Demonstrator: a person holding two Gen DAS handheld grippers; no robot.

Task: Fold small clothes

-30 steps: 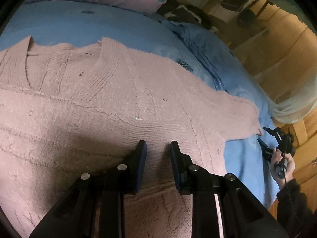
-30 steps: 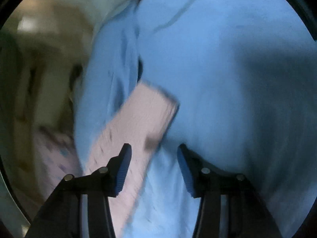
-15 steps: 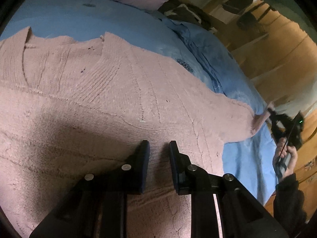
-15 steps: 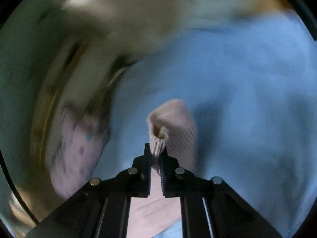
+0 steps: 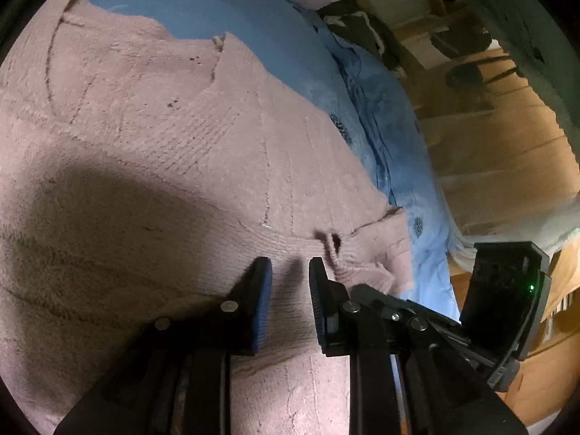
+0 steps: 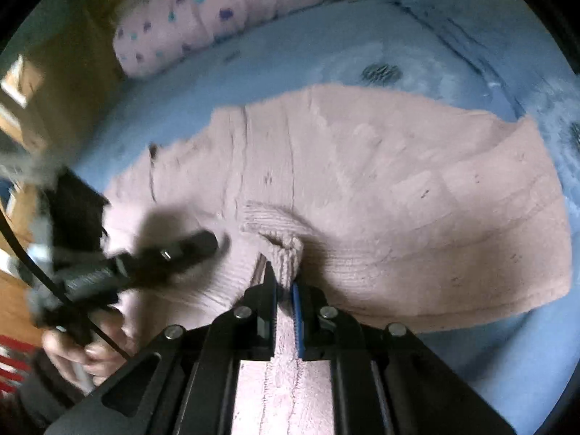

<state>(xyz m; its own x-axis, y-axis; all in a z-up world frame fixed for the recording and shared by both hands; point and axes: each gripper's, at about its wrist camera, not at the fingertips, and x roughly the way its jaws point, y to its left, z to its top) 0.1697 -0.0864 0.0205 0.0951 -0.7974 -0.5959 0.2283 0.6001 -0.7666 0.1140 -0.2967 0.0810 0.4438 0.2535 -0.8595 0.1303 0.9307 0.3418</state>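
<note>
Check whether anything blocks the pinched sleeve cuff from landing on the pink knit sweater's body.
Partly. The right gripper holds the ribbed cuff over the pink knit sweater, and the left gripper lies just beside it on the body. Otherwise the fabric ahead is bare.

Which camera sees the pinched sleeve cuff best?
The right wrist view: the ribbed sleeve cuff sits centred, clamped in the right gripper. The left wrist view shows it small and shadowed beside its own finger.

I can read no text, label, brand or number anywhere in either wrist view.
</note>
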